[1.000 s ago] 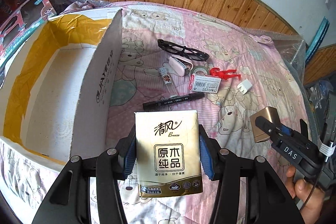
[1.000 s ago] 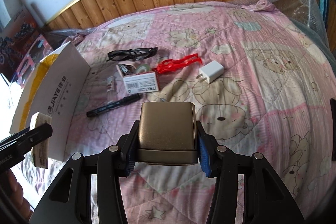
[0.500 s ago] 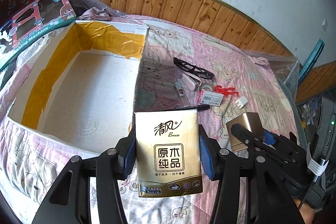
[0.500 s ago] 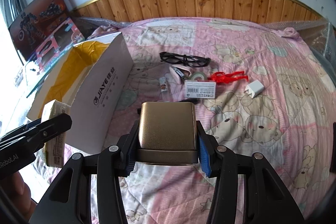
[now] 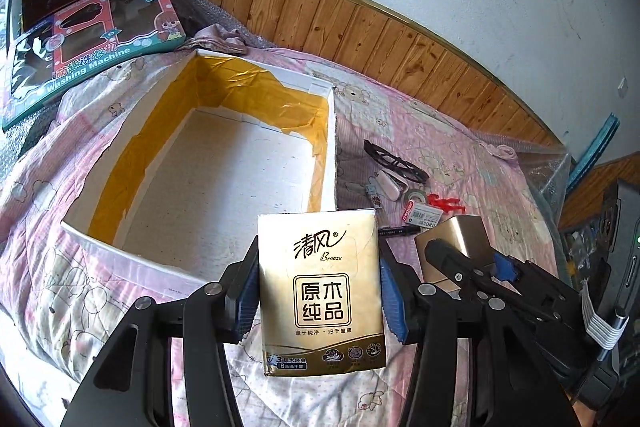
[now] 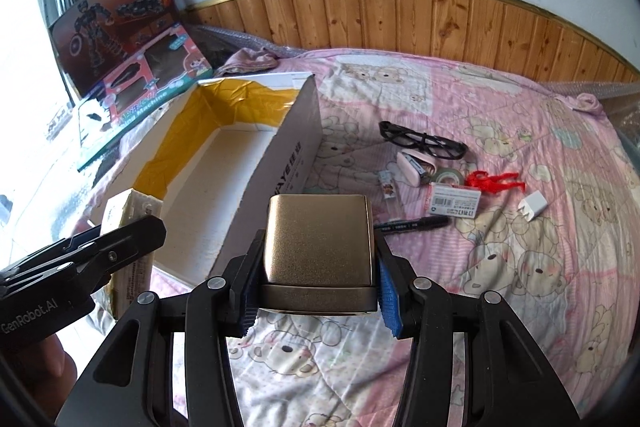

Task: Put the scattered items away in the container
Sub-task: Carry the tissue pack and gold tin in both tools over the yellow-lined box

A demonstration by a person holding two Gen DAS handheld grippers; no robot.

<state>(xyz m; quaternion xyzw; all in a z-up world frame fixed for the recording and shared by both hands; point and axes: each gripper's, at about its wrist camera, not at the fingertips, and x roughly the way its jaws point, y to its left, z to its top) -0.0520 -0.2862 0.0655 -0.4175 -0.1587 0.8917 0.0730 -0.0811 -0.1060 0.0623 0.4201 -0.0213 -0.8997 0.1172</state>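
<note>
Gripping a tissue pack (image 5: 320, 287), the left gripper (image 5: 318, 291) hangs nearest the open cardboard box (image 5: 224, 187) filling the frame's centre-left, while the right gripper (image 6: 318, 267), jaws closed on a gold case (image 6: 320, 243), waits outside the box's side wall.

The tissue pack (image 5: 320, 291) hides part of the cardboard box's (image 5: 120, 247) near right corner, and in the right wrist view the gold box (image 6: 318, 243) covers the marker's (image 6: 412, 223) left end. The print on the small barcode-labelled box (image 6: 456, 206) is too small to read. The toy boxes (image 5: 80, 27) at far left are cut off by the fisheye edge.
</note>
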